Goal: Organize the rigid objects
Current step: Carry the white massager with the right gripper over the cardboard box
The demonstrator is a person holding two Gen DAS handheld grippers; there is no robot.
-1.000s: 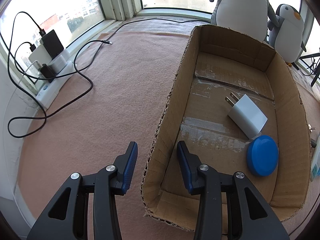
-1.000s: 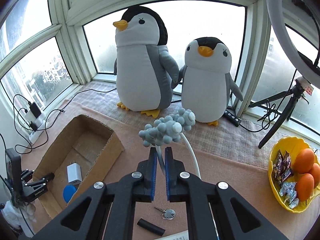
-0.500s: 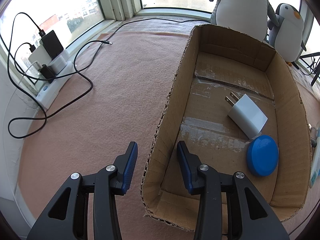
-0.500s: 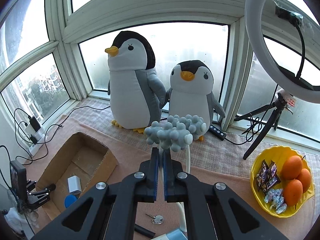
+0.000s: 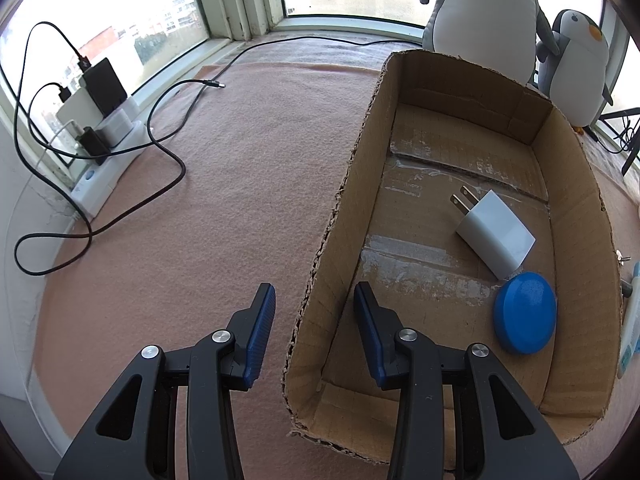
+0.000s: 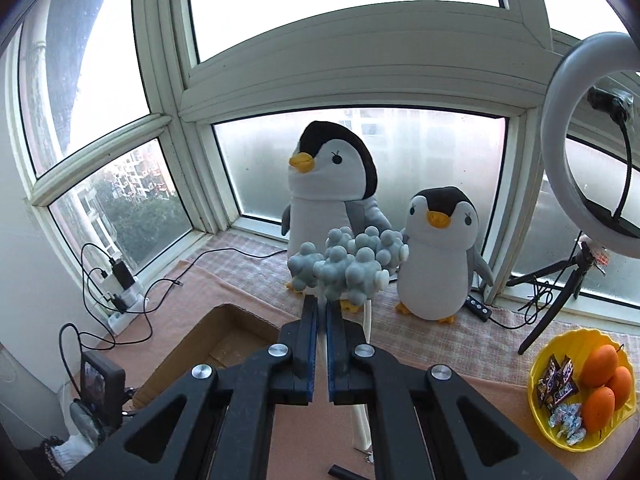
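Note:
My left gripper (image 5: 316, 304) points down over the near end of the open cardboard box (image 5: 580, 248). Its jaws stand apart, one on each side of the box's left wall, and do not press on it. Inside the box lie a white plug charger (image 5: 496, 236) and a blue round disc (image 5: 524, 312). My right gripper (image 6: 322, 308) is shut on the thin white stem of a massager with a grey-blue knobbly head (image 6: 348, 268). It holds the massager in the air, above and to the right of the box (image 6: 224, 332).
Two plush penguins (image 6: 332, 200) (image 6: 436, 256) stand by the window. A power strip with chargers and looping cables (image 5: 104, 160) lies at the left. A yellow bowl of oranges and sweets (image 6: 580, 396) and a ring light on a tripod (image 6: 568, 160) are at the right. A black cylinder (image 6: 344, 472) lies on the mat.
My right gripper has risen with the massager and tilted up, so more window and less mat show. The left gripper and the box have not moved.

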